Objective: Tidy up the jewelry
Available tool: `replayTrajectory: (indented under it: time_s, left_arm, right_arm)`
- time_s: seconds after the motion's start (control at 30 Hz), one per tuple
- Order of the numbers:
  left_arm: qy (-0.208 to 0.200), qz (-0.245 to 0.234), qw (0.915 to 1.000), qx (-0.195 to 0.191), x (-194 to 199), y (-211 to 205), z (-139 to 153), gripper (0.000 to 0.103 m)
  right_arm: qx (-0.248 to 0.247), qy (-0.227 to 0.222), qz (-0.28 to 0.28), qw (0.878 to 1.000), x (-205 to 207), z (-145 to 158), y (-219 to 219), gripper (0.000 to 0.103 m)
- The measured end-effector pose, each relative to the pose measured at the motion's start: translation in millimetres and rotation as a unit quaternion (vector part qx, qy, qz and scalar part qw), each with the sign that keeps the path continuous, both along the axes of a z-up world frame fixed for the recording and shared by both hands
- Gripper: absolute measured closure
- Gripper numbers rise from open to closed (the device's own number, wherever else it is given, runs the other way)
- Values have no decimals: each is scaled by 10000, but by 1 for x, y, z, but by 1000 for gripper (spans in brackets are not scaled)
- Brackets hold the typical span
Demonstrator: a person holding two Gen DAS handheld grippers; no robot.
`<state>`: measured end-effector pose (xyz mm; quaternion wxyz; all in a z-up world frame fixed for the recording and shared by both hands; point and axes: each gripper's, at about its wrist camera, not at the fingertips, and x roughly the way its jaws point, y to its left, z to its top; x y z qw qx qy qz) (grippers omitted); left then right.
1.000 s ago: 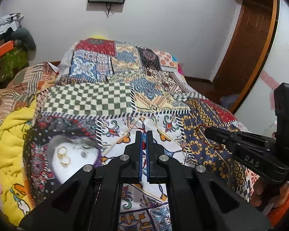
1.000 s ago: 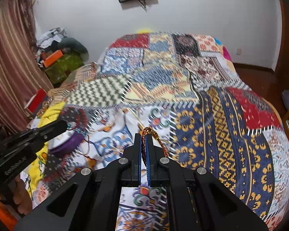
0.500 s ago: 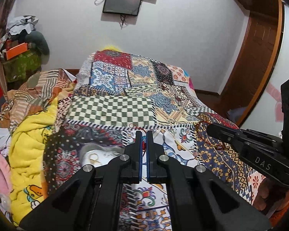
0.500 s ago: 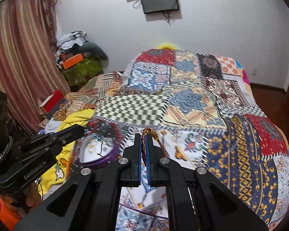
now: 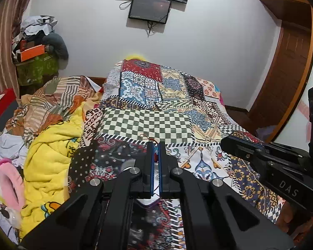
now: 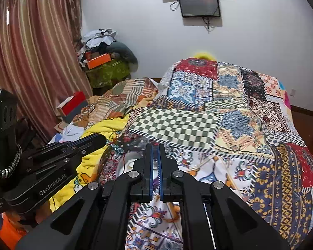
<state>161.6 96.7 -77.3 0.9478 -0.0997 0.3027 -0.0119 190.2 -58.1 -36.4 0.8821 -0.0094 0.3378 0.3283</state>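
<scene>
My left gripper (image 5: 155, 145) is shut on a thin red cord (image 5: 149, 139) whose knotted end loops out just past the tips. It hangs over a white heart-shaped dish with a purple rim (image 5: 126, 165), which the fingers mostly hide. In the right wrist view that left gripper (image 6: 101, 138) comes in from the left, the red cord (image 6: 114, 134) trailing from it above the dish (image 6: 125, 166). My right gripper (image 6: 155, 148) is shut, with no jewelry showing at its tips. From the left wrist view the right gripper (image 5: 224, 142) reaches in from the right, nothing hanging from it.
A patchwork quilt (image 5: 148, 123) covers the bed. A yellow blanket (image 5: 50, 156) and crumpled clothes lie along its left side, with a red box (image 6: 72, 104) and a heap of bags beyond. A curtain hangs at the left, a wooden door (image 5: 290, 79) stands at the right.
Both grippers have drawn back and risen, so the dish has slid under their fingers. The red-and-gold beaded bracelet that looped over the right gripper's tips no longer shows.
</scene>
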Motion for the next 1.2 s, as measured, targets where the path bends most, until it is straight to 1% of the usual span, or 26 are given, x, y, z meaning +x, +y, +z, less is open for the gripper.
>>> replayTrajectory:
  time_s: [0.2, 0.33, 0.4, 0.43, 0.47, 0.5, 0.53, 0.57, 0.6, 0.77, 0.87, 0.9, 0.97, 1.1, 1.13, 1.17, 1.2]
  left_arm:
    - [103, 37, 9999, -75, 4, 10, -9, 102]
    - [192, 11, 9997, -116, 8, 10, -16, 102]
    - [229, 1, 9996, -158, 10, 9, -20, 102]
    - [243, 0, 9996, -171, 11, 9, -21, 102]
    - [260, -3, 9995, -186, 12, 8, -22, 102]
    - [273, -10, 9994, -194, 13, 8, -24, 102]
    - [278, -13, 9994, -195, 13, 8, -24, 102]
    - [284, -18, 9994, -192, 14, 7, -25, 102]
    - [288, -20, 9994, -185, 14, 7, -25, 102]
    - [317, -15, 9993, -186, 16, 7, -28, 102]
    - [335, -3, 9993, -187, 17, 8, -29, 102]
    - [349, 6, 9992, -186, 17, 8, -30, 102]
    - [367, 13, 9991, -193, 17, 8, -31, 102]
    - [374, 21, 9991, -208, 17, 8, -31, 102]
    - [375, 17, 9991, -205, 17, 8, -32, 102]
    - [370, 15, 9991, -202, 17, 8, -31, 102]
    - [361, 12, 9992, -196, 17, 8, -31, 102]
  right_arm:
    - [-104, 1, 129, 9999, -1, -5, 16, 100]
    - [-397, 77, 125, 9991, 0, -19, 15, 99]
    - [-579, 238, 144, 9979, 3, -30, 12, 96]
    - [-686, 370, 146, 9968, 5, -37, 11, 87]
    - [-790, 520, 139, 9954, 7, -45, 9, 73]
    - [-845, 635, 134, 9943, 9, -51, 8, 65]
    - [-875, 723, 131, 9934, 9, -57, 6, 52]
    - [-933, 823, 126, 9921, 10, -65, 4, 46]
    - [-989, 872, 123, 9912, 10, -70, 3, 44]
    - [-1432, 1223, 165, 9820, 12, -101, 5, 43]
    - [-1390, 1649, 206, 9762, 19, -119, 3, 43]
    - [-1336, 1683, 200, 9764, 19, -121, 1, 43]
    - [-1232, 1611, 195, 9790, 18, -120, -2, 42]
    - [-1195, 1525, 221, 9808, 15, -120, -4, 43]
    - [-1179, 1500, 197, 9814, 15, -120, -5, 47]
    - [-1189, 1455, 150, 9821, 15, -120, -5, 55]
    - [-1186, 1433, 109, 9825, 17, -121, -5, 59]
